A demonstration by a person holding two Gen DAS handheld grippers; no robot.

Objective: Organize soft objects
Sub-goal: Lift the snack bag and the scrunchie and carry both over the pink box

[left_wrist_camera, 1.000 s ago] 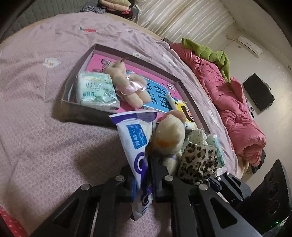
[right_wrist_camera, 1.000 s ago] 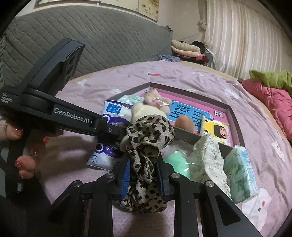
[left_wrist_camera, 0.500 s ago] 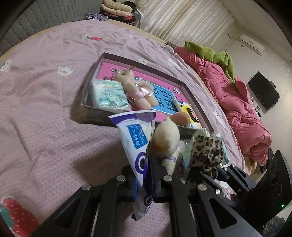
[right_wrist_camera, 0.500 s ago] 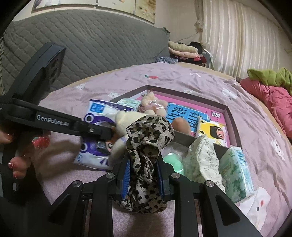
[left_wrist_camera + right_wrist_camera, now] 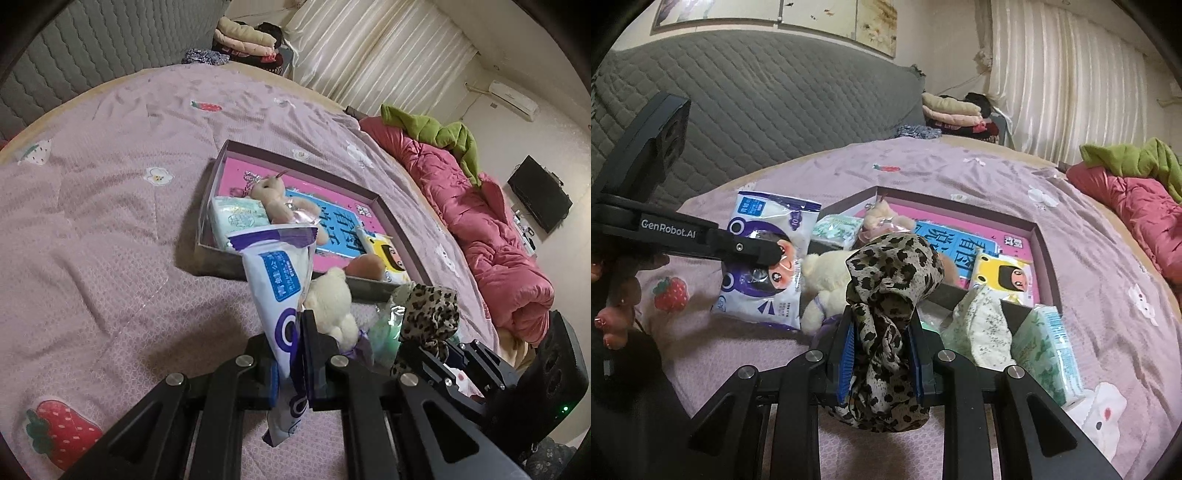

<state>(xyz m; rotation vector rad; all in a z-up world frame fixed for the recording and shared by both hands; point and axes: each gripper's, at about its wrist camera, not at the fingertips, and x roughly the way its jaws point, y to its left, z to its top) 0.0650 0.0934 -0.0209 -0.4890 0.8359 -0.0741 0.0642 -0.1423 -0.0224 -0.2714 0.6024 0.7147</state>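
Observation:
My left gripper (image 5: 295, 332) is shut on a white and purple tissue pack (image 5: 279, 280) and holds it above the bed; the pack also shows in the right wrist view (image 5: 764, 266). My right gripper (image 5: 881, 328) is shut on a leopard-print cloth (image 5: 890, 280), also seen in the left wrist view (image 5: 428, 314). A cream plush toy (image 5: 332, 299) lies on the bed between the two grippers. The shallow box (image 5: 225, 266) ahead holds a small teddy bear (image 5: 277, 199), a green tissue pack (image 5: 236, 218) and a yellow pack (image 5: 380, 251).
A floral cloth (image 5: 982, 325) and a green tissue pack (image 5: 1045, 343) lie on the bed right of my right gripper. A pink quilt (image 5: 491, 229) lies along the bed's right side. A grey padded headboard (image 5: 775, 99) stands behind.
Both grippers have lifted and pulled back from the box with their loads. The cream plush toy has stayed on the bed.

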